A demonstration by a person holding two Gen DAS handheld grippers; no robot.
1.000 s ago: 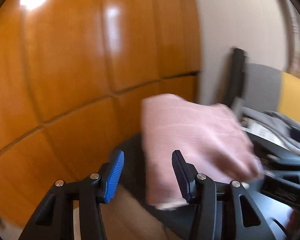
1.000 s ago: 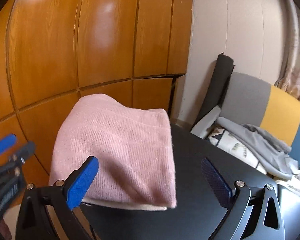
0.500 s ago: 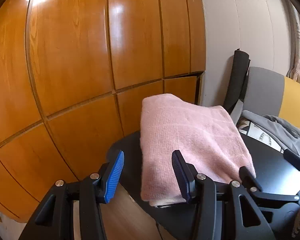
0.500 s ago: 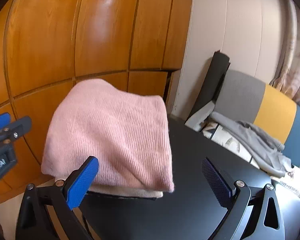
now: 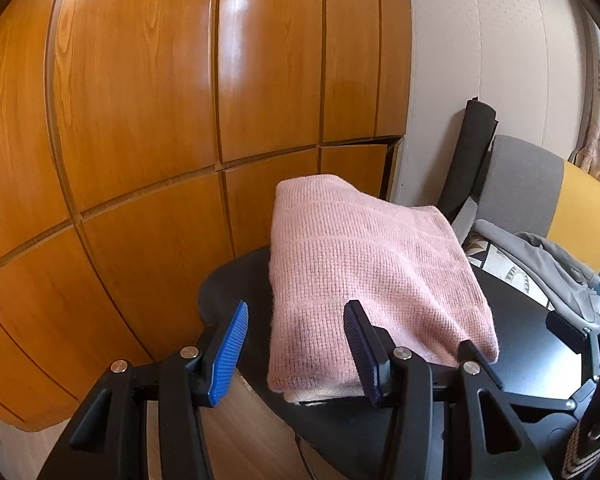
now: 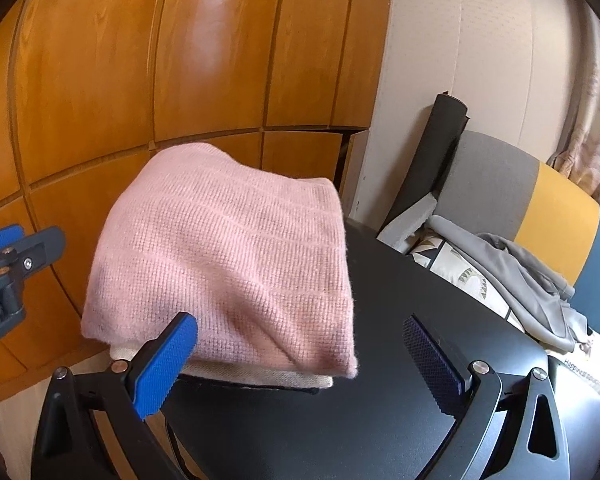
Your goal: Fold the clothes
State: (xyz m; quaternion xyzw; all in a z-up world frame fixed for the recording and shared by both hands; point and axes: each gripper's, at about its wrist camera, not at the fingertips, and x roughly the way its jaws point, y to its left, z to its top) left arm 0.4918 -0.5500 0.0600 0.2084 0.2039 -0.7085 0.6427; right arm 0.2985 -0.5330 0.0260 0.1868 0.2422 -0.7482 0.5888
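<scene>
The black table (image 6: 380,420) fills the lower half of the right wrist view, and on its left edge, mid-frame, lies the folded pink knit sweater (image 6: 228,268) stacked on a cream garment (image 6: 260,376), with a grey garment (image 6: 512,276) heaped at far right. The pink knit looks soft, light and floppy, likely to sag and unfold, so take it by the thick folded edge nearest the camera. Both the left gripper (image 5: 296,348) and right gripper (image 6: 300,360) are spread wide, holding nothing.
</scene>
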